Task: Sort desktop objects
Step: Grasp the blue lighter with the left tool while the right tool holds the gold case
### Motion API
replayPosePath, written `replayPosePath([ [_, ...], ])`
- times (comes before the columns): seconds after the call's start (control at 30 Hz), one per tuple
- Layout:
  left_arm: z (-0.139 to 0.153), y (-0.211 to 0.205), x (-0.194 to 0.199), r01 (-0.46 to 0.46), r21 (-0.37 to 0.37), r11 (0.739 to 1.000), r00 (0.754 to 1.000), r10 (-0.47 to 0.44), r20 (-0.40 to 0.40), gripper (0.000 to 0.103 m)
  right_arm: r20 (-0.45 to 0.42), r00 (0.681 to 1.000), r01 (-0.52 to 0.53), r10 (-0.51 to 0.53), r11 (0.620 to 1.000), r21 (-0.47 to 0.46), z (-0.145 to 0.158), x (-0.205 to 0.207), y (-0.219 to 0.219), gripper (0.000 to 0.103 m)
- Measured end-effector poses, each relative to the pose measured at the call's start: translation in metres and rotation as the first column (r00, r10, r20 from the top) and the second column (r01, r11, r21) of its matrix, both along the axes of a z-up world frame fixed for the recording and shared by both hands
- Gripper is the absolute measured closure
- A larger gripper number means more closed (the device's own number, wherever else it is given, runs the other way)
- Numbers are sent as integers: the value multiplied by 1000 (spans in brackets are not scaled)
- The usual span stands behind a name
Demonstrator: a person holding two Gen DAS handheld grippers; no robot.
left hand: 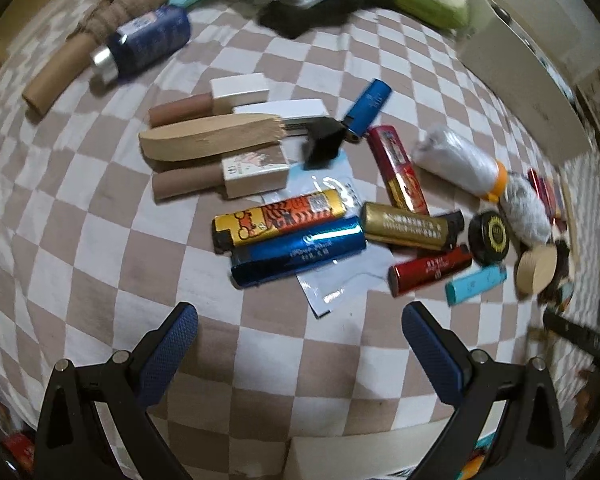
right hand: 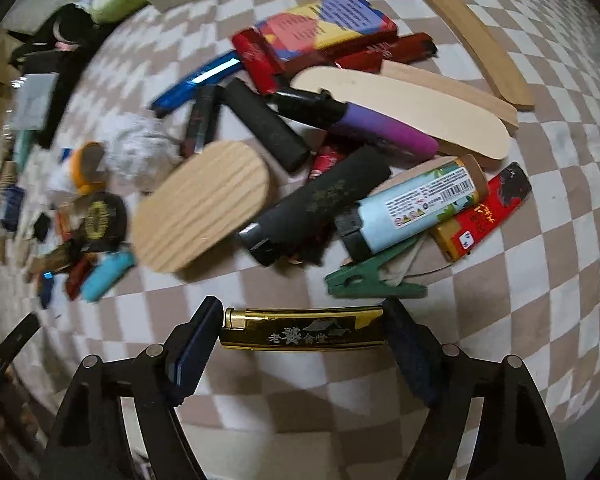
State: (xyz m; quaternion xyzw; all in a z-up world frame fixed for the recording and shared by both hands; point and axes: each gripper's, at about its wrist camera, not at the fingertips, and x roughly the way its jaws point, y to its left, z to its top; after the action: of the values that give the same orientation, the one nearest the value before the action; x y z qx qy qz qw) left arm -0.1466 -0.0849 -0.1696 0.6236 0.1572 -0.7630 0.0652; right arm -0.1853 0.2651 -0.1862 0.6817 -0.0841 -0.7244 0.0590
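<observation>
A soft cloth [left hand: 100, 264] in a beige-and-white checker pattern covers the surface, and hard, mostly glossy small items are strewn over it. In the left wrist view, metallic lighters are seen clustered: a yellow one with a tiger print [left hand: 280, 218], a shiny blue one [left hand: 300, 250] just below and touching it, and a gold one [left hand: 412, 226] to the right. Rough-cut wooden pieces [left hand: 208, 140] and white rectangular blocks [left hand: 240, 90] lie behind them, with a round black tin [left hand: 490, 236] and a wrapped white bundle [left hand: 456, 162] to the right.

In the right wrist view, a denser heap is shown: a ridged oval wood slab [right hand: 202, 204], a matte black lighter [right hand: 320, 204], a pale blue labelled lighter [right hand: 412, 208], a purple cylinder [right hand: 384, 128] and a green clothespin [right hand: 372, 280]. This heap lies just beyond the fingers.

The left gripper [left hand: 300, 340] is spread wide above bare cloth, and nothing is touched by its textured blue pads [left hand: 168, 352].

The right gripper [right hand: 302, 328] is pinched on a polished gold lighter [right hand: 300, 330] bearing black lettering, which is held crosswise by its 2 ends, above the cloth at the near edge of the heap.
</observation>
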Motion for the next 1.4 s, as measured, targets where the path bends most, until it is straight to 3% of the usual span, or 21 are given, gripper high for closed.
replayPosePath([
  [0.23,-15,-17,-3,-148,121,982,988,142,55,0,-21,999,-38,36,992,-120,22,11,3,22],
  [0.37,-16,-19,-2,-202,142,969,979,194,67,1,-36,998,-66,61,982,-175,33,16,3,22],
  [1.03,-25,10,-28,-314,-59,947,948,317,36,2,-39,994,-105,98,957,-269,42,22,-6,22],
  [1.1,-26,11,-28,-310,-79,947,949,313,33,10,-39,994,-106,99,957,-269,41,22,-5,22],
  [1.23,-25,13,-26,-284,-99,954,957,288,29,15,-41,994,-110,102,958,-266,41,21,-5,22],
  [1.3,-24,12,-24,-269,-93,959,962,272,27,21,-43,994,-112,105,959,-262,41,22,-5,22],
  [1.4,-23,9,-20,-241,-65,968,970,243,23,21,-46,993,-114,106,959,-259,42,22,-5,22],
])
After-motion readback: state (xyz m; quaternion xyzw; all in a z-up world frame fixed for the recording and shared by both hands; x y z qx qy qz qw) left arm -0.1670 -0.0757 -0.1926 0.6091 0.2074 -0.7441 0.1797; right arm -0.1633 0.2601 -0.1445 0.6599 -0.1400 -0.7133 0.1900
